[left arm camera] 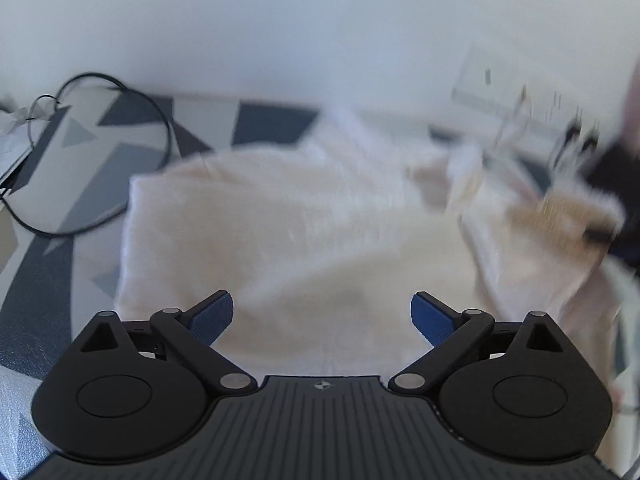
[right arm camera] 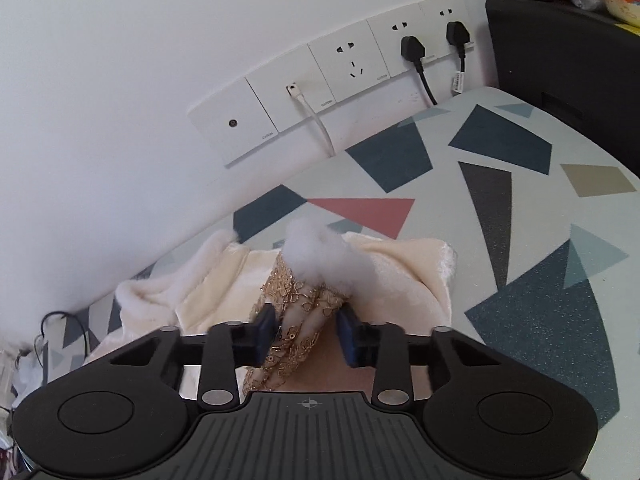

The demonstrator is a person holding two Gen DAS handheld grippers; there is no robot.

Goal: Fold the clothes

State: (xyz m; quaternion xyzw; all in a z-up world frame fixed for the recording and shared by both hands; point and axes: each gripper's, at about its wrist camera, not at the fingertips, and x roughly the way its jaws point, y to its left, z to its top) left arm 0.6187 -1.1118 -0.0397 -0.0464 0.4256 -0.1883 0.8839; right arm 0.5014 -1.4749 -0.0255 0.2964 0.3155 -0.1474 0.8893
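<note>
My right jaws [right arm camera: 306, 334] grip the gold lace cuff [right arm camera: 298, 308] of the cream garment [left arm camera: 288, 220]; my left jaws [left arm camera: 322, 314] hang open above it, the body stretching far-left across the tabletop [right arm camera: 500, 184].

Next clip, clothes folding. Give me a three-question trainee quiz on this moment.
1. True or false: the left gripper is shut on the cream garment.
2. What lies between the pads of the right gripper? A) gold lace trim B) a black cable C) a white plug
3. How many black plugs sit in the wall sockets?

Key: 1 false, its jaws stand open with nothing between them; 2 A; 3 two.
</note>
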